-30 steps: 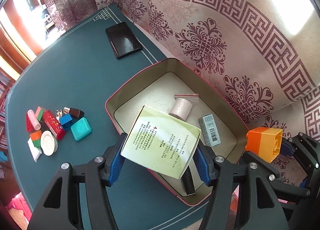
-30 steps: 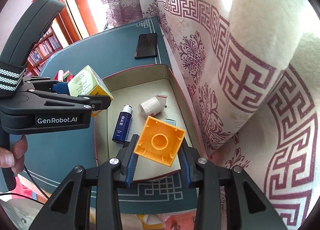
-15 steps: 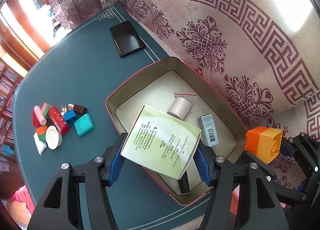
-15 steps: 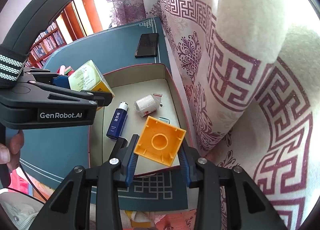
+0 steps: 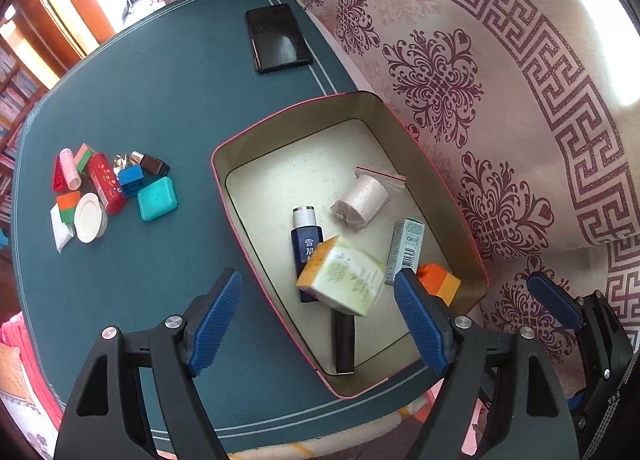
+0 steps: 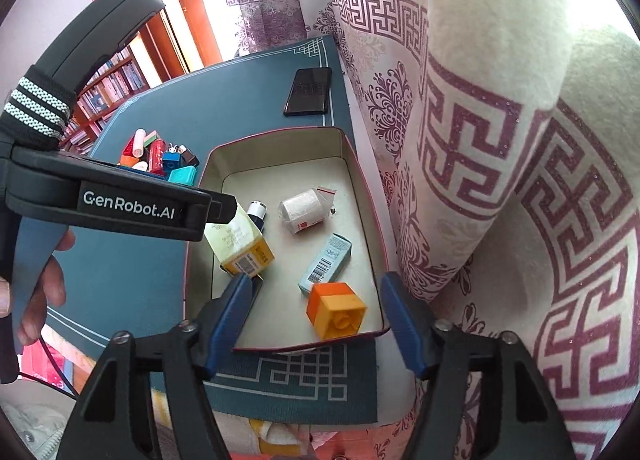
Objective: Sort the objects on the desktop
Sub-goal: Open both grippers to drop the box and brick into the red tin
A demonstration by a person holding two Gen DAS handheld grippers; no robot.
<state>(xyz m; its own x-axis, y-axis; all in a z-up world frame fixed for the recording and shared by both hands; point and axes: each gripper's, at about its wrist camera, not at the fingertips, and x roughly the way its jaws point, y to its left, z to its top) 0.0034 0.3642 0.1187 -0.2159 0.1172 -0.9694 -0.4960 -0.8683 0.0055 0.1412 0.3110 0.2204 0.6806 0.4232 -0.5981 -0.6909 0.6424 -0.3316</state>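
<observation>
Opening ribbed tongs, empty

A tin sits on the table by the curtain. In it lie a bottle, roll, carton, box (partly atop the bottle) and block. A phone lies behind the tin, a clutter to its left.

hidden: black bar top under green box | blurred: box print unreadable
</observation>
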